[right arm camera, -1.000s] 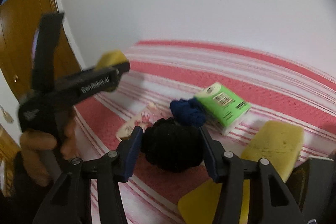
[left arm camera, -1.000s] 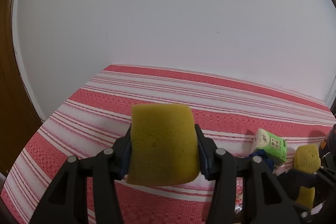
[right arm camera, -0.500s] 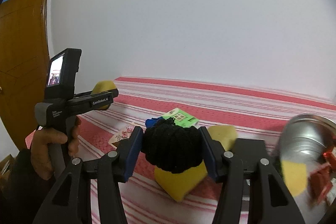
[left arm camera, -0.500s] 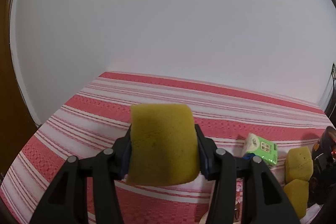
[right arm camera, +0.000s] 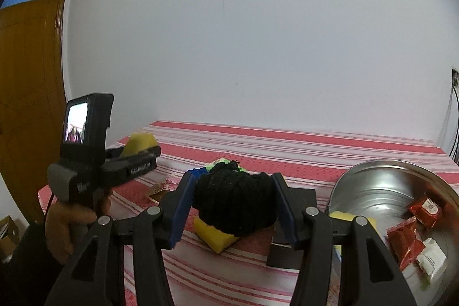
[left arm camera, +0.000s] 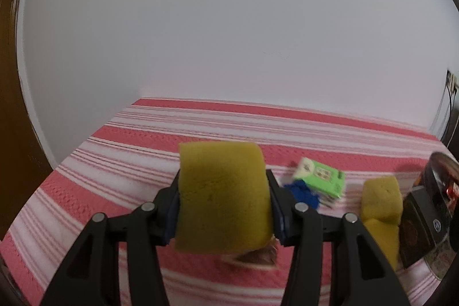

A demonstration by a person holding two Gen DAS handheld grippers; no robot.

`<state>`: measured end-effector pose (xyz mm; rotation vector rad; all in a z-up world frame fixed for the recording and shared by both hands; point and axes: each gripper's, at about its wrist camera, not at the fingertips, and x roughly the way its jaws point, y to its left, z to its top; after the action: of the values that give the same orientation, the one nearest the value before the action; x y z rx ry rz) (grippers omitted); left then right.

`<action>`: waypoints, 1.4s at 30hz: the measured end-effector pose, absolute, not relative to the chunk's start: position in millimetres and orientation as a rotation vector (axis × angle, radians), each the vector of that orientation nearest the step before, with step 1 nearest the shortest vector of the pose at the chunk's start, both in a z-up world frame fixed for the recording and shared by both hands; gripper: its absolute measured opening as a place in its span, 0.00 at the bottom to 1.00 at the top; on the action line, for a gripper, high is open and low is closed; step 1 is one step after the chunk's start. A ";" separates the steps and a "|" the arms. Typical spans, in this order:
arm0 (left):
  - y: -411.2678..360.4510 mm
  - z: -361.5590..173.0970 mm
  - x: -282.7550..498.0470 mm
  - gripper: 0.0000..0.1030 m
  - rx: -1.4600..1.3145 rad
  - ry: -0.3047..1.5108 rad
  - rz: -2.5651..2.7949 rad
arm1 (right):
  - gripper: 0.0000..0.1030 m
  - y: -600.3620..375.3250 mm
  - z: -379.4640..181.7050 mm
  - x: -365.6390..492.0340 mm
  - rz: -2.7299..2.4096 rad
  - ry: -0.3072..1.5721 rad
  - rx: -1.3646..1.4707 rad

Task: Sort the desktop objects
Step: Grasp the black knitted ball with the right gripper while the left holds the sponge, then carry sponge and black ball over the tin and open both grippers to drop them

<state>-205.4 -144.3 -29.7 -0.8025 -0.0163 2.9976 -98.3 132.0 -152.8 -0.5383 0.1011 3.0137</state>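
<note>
My left gripper (left arm camera: 222,204) is shut on a yellow sponge (left arm camera: 222,194), held above the red-and-white striped cloth (left arm camera: 114,177). From the right wrist view that same left gripper (right arm camera: 137,157) appears at the left, in a person's hand, with the sponge (right arm camera: 140,144) at its tip. My right gripper (right arm camera: 233,202) is shut on a black knitted ball (right arm camera: 233,202), also held off the table. On the cloth lie a green box (left arm camera: 321,179), a blue knitted ball (left arm camera: 302,191) beside it, and two more yellow sponges (left arm camera: 380,200).
A steel bowl (right arm camera: 370,185) at the right holds red packets (right arm camera: 427,208) and a white one (right arm camera: 431,255). A black flat box (right arm camera: 298,201) and a yellow sponge (right arm camera: 213,231) lie under my right gripper. A small patterned packet (left arm camera: 255,257) lies below the left gripper. A wooden door (right arm camera: 25,91) stands left.
Both views have swung rightward. The green box and loose sponges slid toward the middle in the left view; the steel bowl came into the right view. Both grips are unchanged.
</note>
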 end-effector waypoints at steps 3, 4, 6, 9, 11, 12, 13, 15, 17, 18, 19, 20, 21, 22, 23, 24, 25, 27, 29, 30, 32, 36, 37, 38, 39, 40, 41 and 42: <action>-129.6 -27.5 -192.0 0.50 -0.821 0.001 2.973 | 0.55 134.5 -154.6 -96.3 3.013 0.126 -0.535; -123.1 -26.4 -186.4 0.49 -0.821 0.014 2.967 | 0.55 135.2 -155.6 -92.9 3.011 0.134 -0.531; -111.0 -24.3 -176.7 0.49 -0.813 0.045 2.964 | 0.55 138.4 -156.3 -88.8 3.005 0.144 -0.523; -94.6 -21.6 -165.1 0.49 -0.805 0.075 2.958 | 0.55 142.8 -157.2 -85.2 2.994 0.156 -0.508; -85.1 -19.6 -159.0 0.49 -0.801 0.081 2.939 | 0.55 145.4 -157.6 -83.7 2.986 0.159 -0.498; -79.9 -18.7 -155.4 0.49 -0.798 0.083 2.931 | 0.55 147.9 -157.2 -80.5 2.981 0.159 -0.491; -76.1 -17.8 -152.9 0.50 -0.799 0.083 2.925 | 0.55 150.1 -156.7 -77.6 2.976 0.157 -0.483; -68.4 -15.9 -149.0 0.49 -0.812 0.075 2.909 | 0.55 157.9 -154.2 -68.7 2.967 0.156 -0.470; -62.4 -15.0 -146.0 0.49 -0.821 0.066 2.893 | 0.55 162.4 -152.4 -63.6 2.959 0.157 -0.461; -59.4 -14.3 -144.2 0.49 -0.822 0.063 2.887 | 0.55 163.9 -151.2 -60.9 2.955 0.155 -0.457; -57.5 -13.9 -143.5 0.49 -0.821 0.059 2.882 | 0.55 165.7 -150.6 -59.5 2.950 0.155 -0.452; -56.1 -13.8 -143.1 0.49 -0.823 0.054 2.876 | 0.55 167.6 -150.1 -57.6 2.948 0.155 -0.450; -54.0 -13.5 -142.1 0.49 -0.824 0.050 2.871 | 0.55 169.7 -149.6 -56.1 2.945 0.158 -0.447; -51.2 -12.8 -140.6 0.49 -0.826 0.048 2.862 | 0.55 170.4 -149.2 -54.7 2.943 0.159 -0.445; -49.5 -12.5 -140.5 0.49 -0.828 0.052 2.856 | 0.55 170.0 -148.7 -53.3 2.941 0.160 -0.443; -48.5 -12.4 -141.1 0.49 -0.827 0.054 2.851 | 0.55 171.8 -148.5 -52.0 2.937 0.161 -0.440; -46.6 -11.7 -140.1 0.49 -0.826 0.055 2.847 | 0.55 178.6 -150.0 -50.4 2.934 0.164 -0.436; -44.8 -10.7 -139.2 0.50 -0.821 0.056 2.840 | 0.55 179.1 -148.3 -48.6 2.929 0.171 -0.431; -41.4 -9.1 -137.6 0.49 -0.813 0.063 2.836 | 0.55 181.3 -147.9 -52.0 2.921 0.169 -0.425; -39.8 -8.3 -137.5 0.49 -0.810 0.068 2.834 | 0.55 183.6 -147.5 -51.5 2.915 0.166 -0.422; -35.1 -6.1 -134.1 0.49 -0.807 0.074 2.828 | 0.55 189.1 -146.6 -49.8 2.905 0.173 -0.416; -24.8 -1.0 -130.7 0.50 -0.791 0.085 2.813 | 0.55 187.2 -146.0 -36.3 2.879 0.173 -0.401; -21.8 0.3 -129.4 0.49 -0.784 0.088 2.809 | 0.55 190.6 -144.6 -31.2 2.872 0.175 -0.398; -19.5 1.3 -128.9 0.49 -0.780 0.089 2.804 | 0.55 193.2 -144.2 -29.6 2.865 0.180 -0.395; -16.9 2.2 -128.2 0.49 -0.776 0.090 2.799 | 0.55 192.1 -141.4 -25.5 2.860 0.184 -0.392; -14.4 3.2 -127.8 0.49 -0.771 0.094 2.793 | 0.55 194.8 -140.3 -23.4 2.851 0.189 -0.389; -12.3 4.2 -127.4 0.49 -0.767 0.098 2.789 | 0.55 198.9 -136.9 -20.3 2.845 0.192 -0.385; -9.9 5.3 -127.0 0.49 -0.764 0.102 2.785 | 0.55 201.7 -135.2 -18.6 2.838 0.197 -0.378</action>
<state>-127.0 -9.9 5.3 -0.7639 0.1016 2.7850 -18.6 201.7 -135.2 -0.3776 0.1965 2.8377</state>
